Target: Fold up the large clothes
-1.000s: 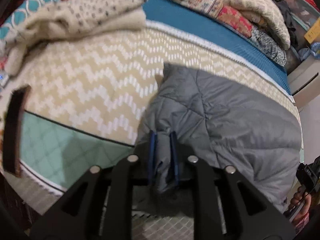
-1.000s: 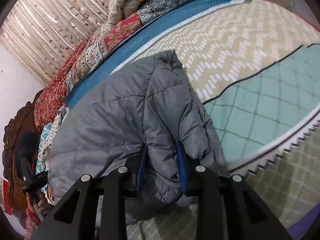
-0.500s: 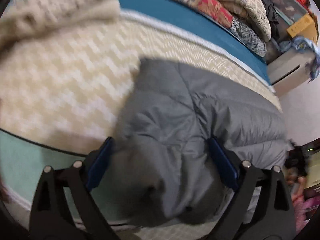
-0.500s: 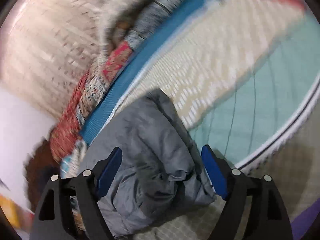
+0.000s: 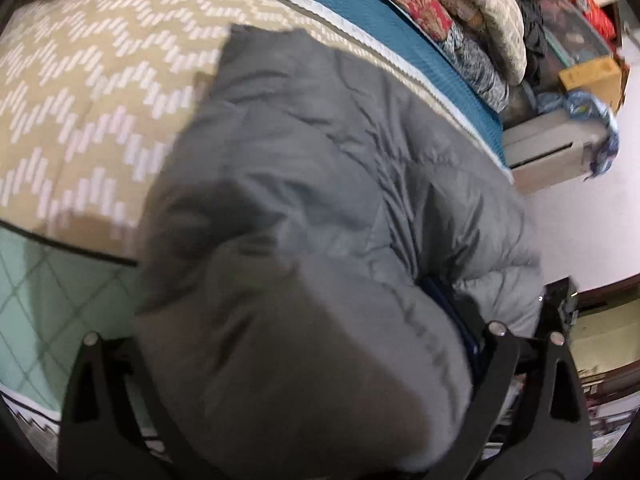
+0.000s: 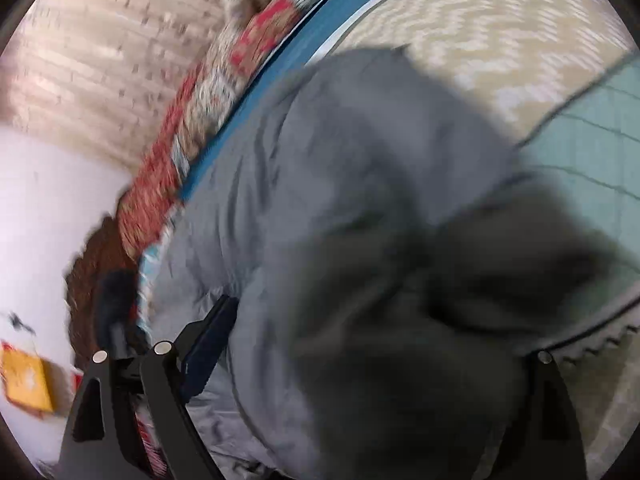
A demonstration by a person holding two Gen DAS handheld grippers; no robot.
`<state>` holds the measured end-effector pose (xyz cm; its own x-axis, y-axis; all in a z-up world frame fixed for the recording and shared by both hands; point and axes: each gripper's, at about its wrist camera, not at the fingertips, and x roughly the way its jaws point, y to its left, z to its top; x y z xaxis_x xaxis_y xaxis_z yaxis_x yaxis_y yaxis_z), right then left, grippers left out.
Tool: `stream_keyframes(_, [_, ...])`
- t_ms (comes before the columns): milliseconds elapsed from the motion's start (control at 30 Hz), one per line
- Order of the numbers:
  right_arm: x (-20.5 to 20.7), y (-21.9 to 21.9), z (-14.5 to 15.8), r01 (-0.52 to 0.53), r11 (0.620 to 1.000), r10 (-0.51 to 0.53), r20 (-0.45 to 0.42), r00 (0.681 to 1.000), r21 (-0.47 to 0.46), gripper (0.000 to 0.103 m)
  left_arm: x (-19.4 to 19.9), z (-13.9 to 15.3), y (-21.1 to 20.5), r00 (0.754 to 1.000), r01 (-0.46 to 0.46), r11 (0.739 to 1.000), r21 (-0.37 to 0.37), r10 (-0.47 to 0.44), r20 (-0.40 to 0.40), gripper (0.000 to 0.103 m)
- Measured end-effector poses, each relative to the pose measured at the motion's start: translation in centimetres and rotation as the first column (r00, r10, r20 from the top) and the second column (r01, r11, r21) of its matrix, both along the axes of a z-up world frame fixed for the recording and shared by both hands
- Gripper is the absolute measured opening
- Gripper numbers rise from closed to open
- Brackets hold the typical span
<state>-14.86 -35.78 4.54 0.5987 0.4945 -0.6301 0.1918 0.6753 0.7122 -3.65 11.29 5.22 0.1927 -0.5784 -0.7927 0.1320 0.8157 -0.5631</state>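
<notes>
Bed [image 5: 80, 80], grey jacket [image 5: 320, 160] blurred, nr fold unclear

no readable text, no labels, no brands, no numbers

Grey quilted puffer jacket [image 5: 320, 168] lies spread across the bed, stitched panels puffed and creased, its far edge standing up in a soft ridge. The near end bulges up in a thick, blurred fold right against both cameras. From the right wrist view the jacket [image 6: 320, 184] runs back, rumpled and dark at the near bunch.
</notes>
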Motion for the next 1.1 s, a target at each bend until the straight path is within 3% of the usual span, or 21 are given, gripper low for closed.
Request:
stream_keyframes(267, [0.1,1.7,0.2,-0.029,0.984,0.029,0.002,1.0,-0.174,0.035,-1.0,0.4,-2.1,0.997,0.003,0.986,0.165,-0.017,0.08,0.097])
stream_keyframes(367, [-0.3,2.7,0.2,-0.024,0.963,0.026,0.001,1.0,-0.267,0.034,-2.0,0.3,-3.7,0.988,-0.005,0.956,0.295,-0.041,0.152,0.097])
stream_keyframes(467, [-1.2,3.7,0.1,-0.006,0.947,0.014,0.023,1.0,-0.322,0.032,-2.9,0.0,-4.4,0.976,-0.032,0.925,0.378,-0.052,0.212,0.098])
stream_keyframes(667, [-1.8,4.3,0.1,-0.018,0.937,0.04,0.055,0.998,-0.349,0.028,-3.4,-0.2,-4.9,0.966,-0.06,0.896,0.441,-0.059,0.251,0.098])
stream_keyframes(867, [-1.9,4.8,-0.4,-0.021,0.933,0.076,0.14,0.987,-0.36,0.027,-3.3,-0.3,-4.9,0.964,-0.054,0.894,0.444,-0.07,0.258,0.098])
stream_keyframes(1100, [-1.8,5.0,-0.5,-0.008,0.928,0.07,0.153,0.986,-0.373,0.027,-3.4,-0.4,-5.2,0.962,-0.049,0.895,0.444,-0.076,0.261,0.098])
